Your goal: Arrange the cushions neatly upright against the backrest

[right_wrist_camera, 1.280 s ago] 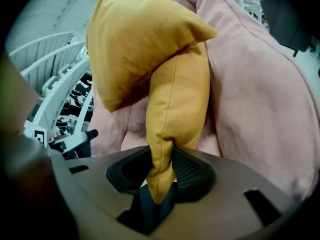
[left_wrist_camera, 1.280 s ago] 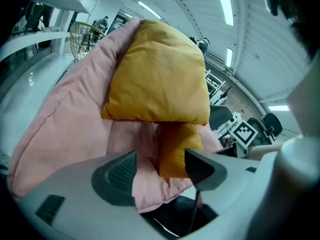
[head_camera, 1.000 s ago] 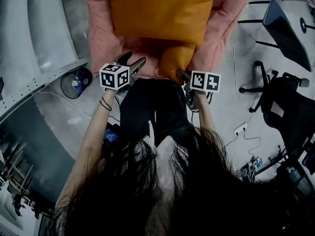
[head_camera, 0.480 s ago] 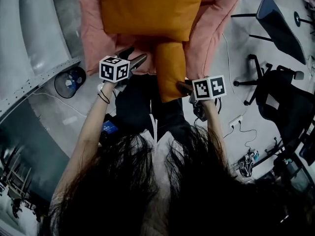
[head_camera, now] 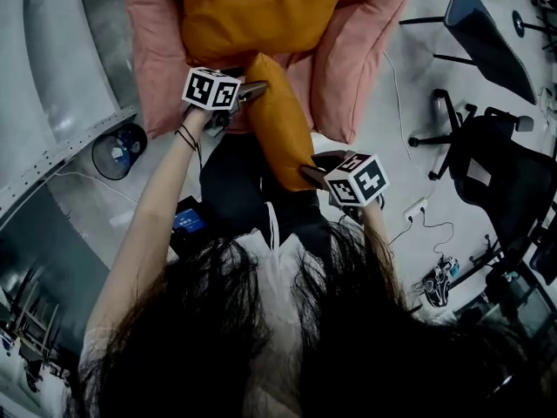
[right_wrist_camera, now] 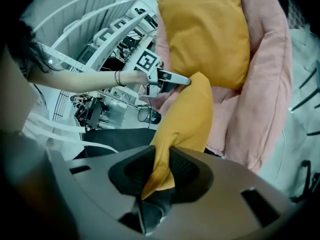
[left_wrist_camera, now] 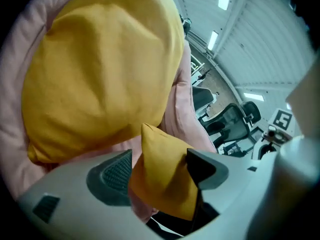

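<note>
Left gripper (head_camera: 251,91): jaws are spread as wide as they go and are opening. The top corner of the small mustard-yellow fabric cushion (head_camera: 280,124) is sitting between the pads but isn't being squeezed yet.
Right gripper (head_camera: 306,174): jaws are clamped on the cushion's bottom corner, with the fabric pinched flat between the pads.
What's changed: a second ago the small cushion was bunched low at the seat's front edge, well clear of the left jaws. Now it's been lifted and stretched between both pairs of jaws, and the left gripper has been brought onto the free corner.
Just past the left jaws: the big mustard-yellow square cushion (head_camera: 257,11) is propped up inside the padded pink armchair (head_camera: 352,68).
Meaning for the task: a two-corner hold looks nearly set up, so the small one can probably be stood up by the big one.
</note>
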Demonstrator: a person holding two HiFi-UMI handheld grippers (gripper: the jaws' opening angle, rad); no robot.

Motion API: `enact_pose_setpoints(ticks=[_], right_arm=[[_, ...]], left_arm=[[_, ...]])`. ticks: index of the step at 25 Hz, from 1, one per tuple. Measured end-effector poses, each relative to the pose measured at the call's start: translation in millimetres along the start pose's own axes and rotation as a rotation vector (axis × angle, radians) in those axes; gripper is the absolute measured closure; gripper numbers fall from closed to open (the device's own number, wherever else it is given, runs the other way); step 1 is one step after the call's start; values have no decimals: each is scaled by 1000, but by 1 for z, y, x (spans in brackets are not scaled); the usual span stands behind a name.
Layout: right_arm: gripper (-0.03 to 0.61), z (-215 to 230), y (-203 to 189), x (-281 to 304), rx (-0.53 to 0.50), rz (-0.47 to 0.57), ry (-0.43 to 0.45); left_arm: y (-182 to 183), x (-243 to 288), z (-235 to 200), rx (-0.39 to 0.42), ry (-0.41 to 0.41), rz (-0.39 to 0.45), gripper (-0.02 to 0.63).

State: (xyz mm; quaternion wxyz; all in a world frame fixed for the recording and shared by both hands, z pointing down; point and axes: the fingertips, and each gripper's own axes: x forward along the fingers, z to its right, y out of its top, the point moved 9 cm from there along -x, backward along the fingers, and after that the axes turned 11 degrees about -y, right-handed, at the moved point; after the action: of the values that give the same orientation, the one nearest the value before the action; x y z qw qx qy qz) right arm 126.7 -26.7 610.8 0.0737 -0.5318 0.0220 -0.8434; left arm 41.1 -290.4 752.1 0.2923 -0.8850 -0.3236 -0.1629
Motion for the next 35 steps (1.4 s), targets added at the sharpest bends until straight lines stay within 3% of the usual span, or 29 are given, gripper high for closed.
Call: enact_pose_setpoints(ticks=[2,5,6,9,11,13,14,17,18,20,22,26,32,35], right_arm=[[480,-2,0,2,-42,-1,0],[482,-7,4,7,-90,-14,3],[482,-8,6,8,-103,-15,6],[486,-8,12,5,-130,-15,10],[488,-9,16,4,-144,-20,12],[488,-9,18,3,-166,-34,12],[488,-9,19,2,-177,-38,12],[489,-10,22,1,-212,-44,13],[489,-11,23,1,-226,-47,13],[489,-10,26,-1,-248,-49,13],[488,-6,30,-3,-263,-40,8],[491,11,40,-10,-332,-43,-48],[495,37,75,-14,-470,-52,-116],[497,45,98,-12,-539,-68,-136]], left_arm=[[4,4,-8,-96,-20,32,282],[8,7,-9,-270,-143,93,288],[8,7,-8,-298,-150,100,298],[2,0,-14,-230,-18,95,472],[-3,-6,-21,-167,40,79,460],[-5,-10,-27,-172,81,79,373],[-6,-10,-29,-197,95,84,338],[-12,-7,-34,-330,48,101,331],[-15,-5,-35,-384,10,111,341],[-20,-4,-34,-462,-54,154,460],[-22,-11,-30,-447,-46,198,499],[-28,-41,-20,-331,61,207,526],[-34,-95,-6,-441,91,422,537],[-38,-117,2,-461,145,484,538]])
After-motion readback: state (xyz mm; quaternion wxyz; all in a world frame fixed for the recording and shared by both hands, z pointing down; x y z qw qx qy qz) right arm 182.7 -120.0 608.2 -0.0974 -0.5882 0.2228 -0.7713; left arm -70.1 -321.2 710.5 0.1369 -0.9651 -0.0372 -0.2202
